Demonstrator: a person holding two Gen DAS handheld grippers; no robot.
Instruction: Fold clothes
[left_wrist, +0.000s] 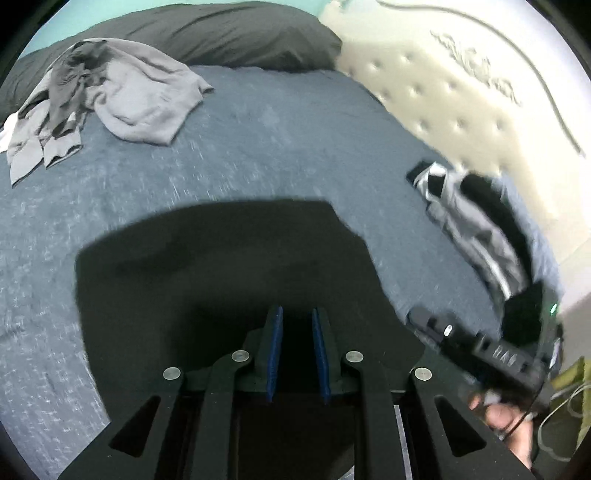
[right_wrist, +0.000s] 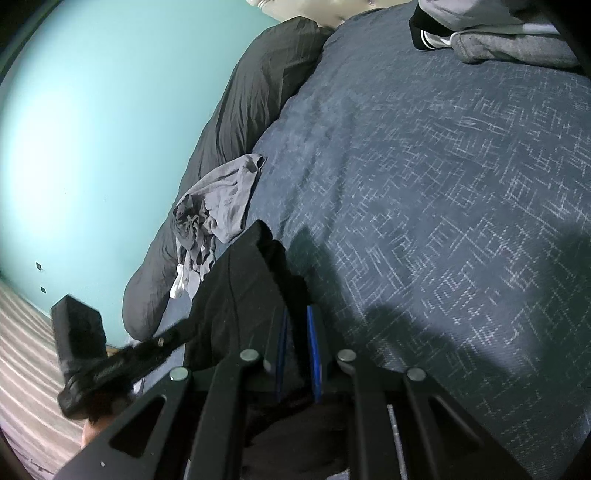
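A black garment lies spread on the blue bedspread in the left wrist view, under my left gripper. Its blue pads stand a little apart over the cloth, and I cannot tell whether they pinch it. My right gripper has its pads close together, and black cloth rises between and beside them. The right gripper also shows at the lower right of the left wrist view. The left gripper shows at the lower left of the right wrist view.
A heap of grey clothes lies at the far left near a dark pillow. Folded grey and black clothes lie by the cream tufted headboard. A teal wall and striped floor lie beyond the bed.
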